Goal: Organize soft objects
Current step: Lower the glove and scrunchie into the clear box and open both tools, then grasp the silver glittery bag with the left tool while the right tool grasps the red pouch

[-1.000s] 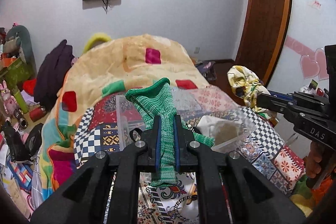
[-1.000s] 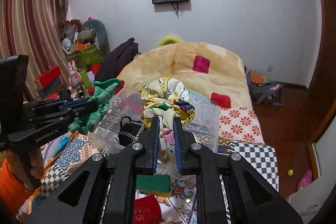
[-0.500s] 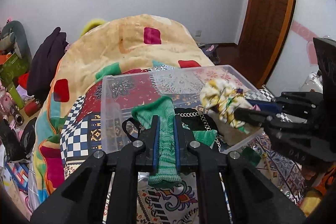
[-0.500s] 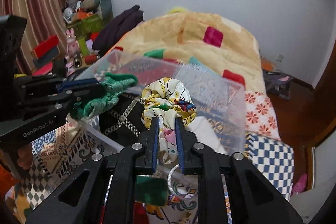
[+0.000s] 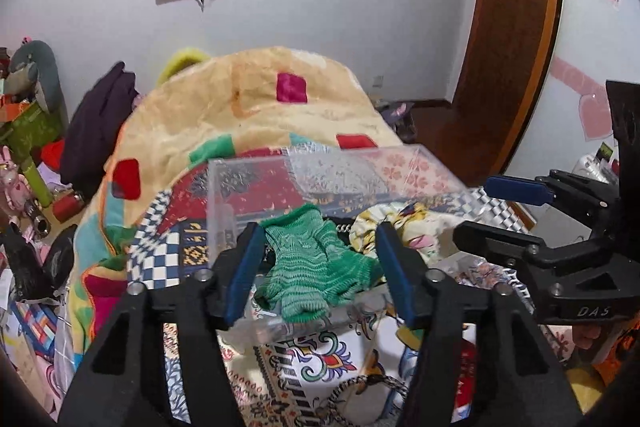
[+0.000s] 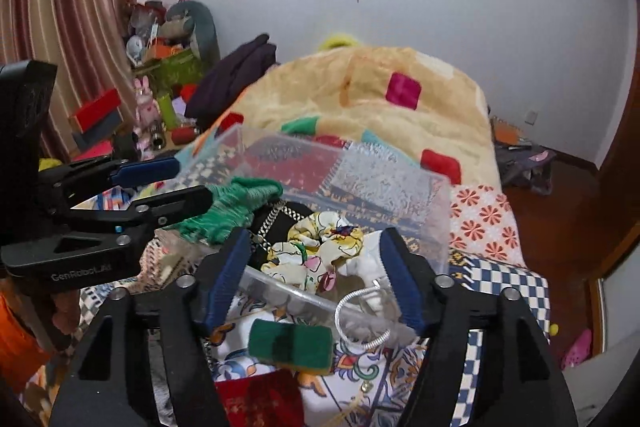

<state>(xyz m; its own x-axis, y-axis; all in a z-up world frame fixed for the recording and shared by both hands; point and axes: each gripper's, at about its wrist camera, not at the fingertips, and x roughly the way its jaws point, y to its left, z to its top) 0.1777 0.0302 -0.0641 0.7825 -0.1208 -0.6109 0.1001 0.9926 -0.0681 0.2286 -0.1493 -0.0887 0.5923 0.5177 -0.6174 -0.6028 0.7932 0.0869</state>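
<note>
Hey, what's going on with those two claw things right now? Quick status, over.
Left gripper open, right gripper open. Green knitted glove and yellow patterned fabric scrunchie lying in clear plastic box. Nothing blocking.

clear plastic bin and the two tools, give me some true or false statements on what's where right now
1. The left tool is open. True.
2. The green knit glove is clamped between the left tool's fingers. False: it lies loose over the near edge of the clear plastic bin, and the fingers stand wide on either side.
3. The yellow patterned scrunchie lies inside the bin. True.
4. The right tool is shut on the scrunchie. False: it is open, with the scrunchie lying free.
5. The green sponge is inside the bin. False: it lies on the patterned cloth in front of it.
</note>
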